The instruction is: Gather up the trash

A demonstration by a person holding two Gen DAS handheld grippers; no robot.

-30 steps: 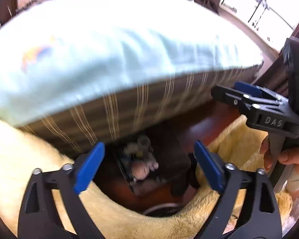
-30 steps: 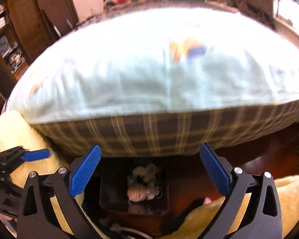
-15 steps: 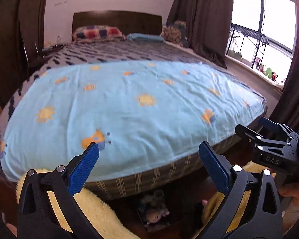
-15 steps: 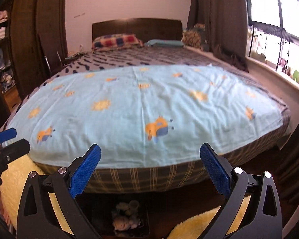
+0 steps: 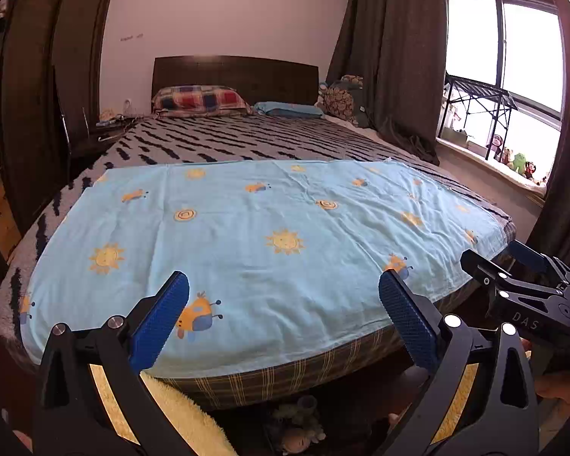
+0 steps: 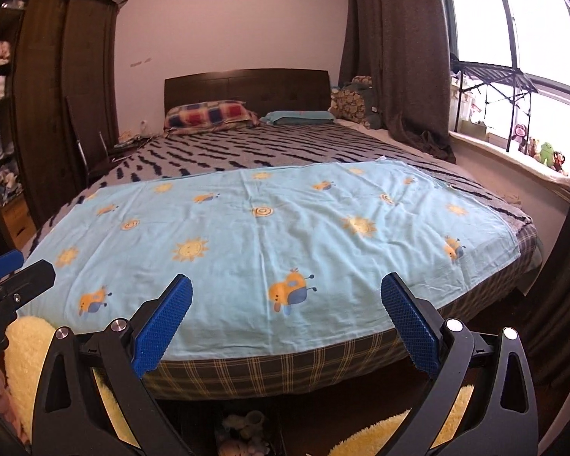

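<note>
Fingers of left gripper (image 5: 284, 315) and right gripper (image 6: 286, 317) are gaping wide, gripping nothing. Crumpled trash (image 6: 243, 439) is lying low under the bed (image 6: 285, 374), below both.

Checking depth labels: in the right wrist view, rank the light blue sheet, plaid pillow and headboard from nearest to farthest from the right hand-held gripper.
1. Light blue sheet, directly ahead of the right hand-held gripper.
2. Plaid pillow, far end, left of centre.
3. Headboard, behind the pillow against the wall.

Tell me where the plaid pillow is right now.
The plaid pillow lies at the far end of the bed, against the dark headboard, left of the folded teal cloth in both wrist views.
</note>
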